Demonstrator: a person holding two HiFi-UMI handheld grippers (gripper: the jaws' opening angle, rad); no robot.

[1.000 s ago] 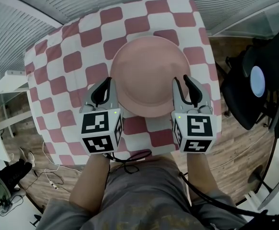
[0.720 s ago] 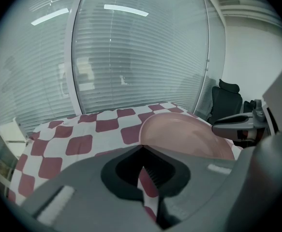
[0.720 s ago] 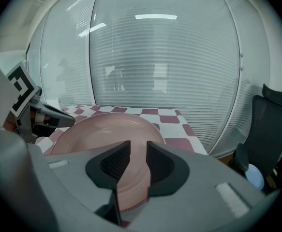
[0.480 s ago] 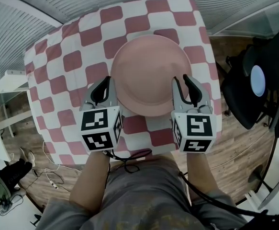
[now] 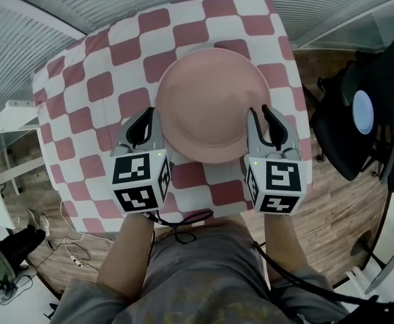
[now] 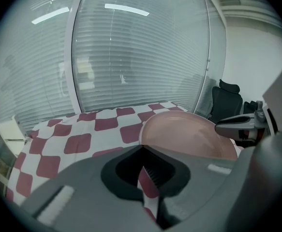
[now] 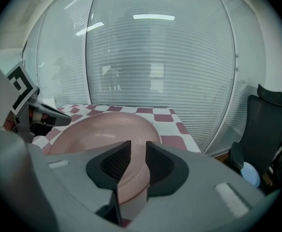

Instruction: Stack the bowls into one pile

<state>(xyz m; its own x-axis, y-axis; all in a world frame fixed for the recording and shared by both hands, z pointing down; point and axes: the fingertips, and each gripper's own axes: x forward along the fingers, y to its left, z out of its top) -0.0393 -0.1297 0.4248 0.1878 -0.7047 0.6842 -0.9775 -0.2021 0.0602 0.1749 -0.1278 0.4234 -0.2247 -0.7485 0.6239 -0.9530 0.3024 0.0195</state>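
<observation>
one pink bowl (image 5: pixel 210 103) sits upright about mid bench (image 5: pixel 82 100), on a red and white checked cloth (image 5: pixel 115 52) that covers the top. no second bowl can be made out, and i can't tell if more are nested inside it.

right claw (image 5: pixel 267 127) is at the bowl's near right edge. in the right gripper view the rim runs straight through the gap and both pads sit on it, so it is clamped on the pink bowl at a narrow opening.

left claw (image 5: pixel 142 128) is just beside the bowl's near left edge. in the left gripper view its jaws are pinched nearly together, tips meeting, with only a sliver of cloth showing through and nothing between them. the bowl lies off to its right, outside the jaws.

both marker cubes face the head camera, with the person's forearms behind them.

a black office chair (image 5: pixel 369 113) stands on the wood floor right of the bench. a curved wall of blinds (image 7: pixel 155 57) is behind the bench.
</observation>
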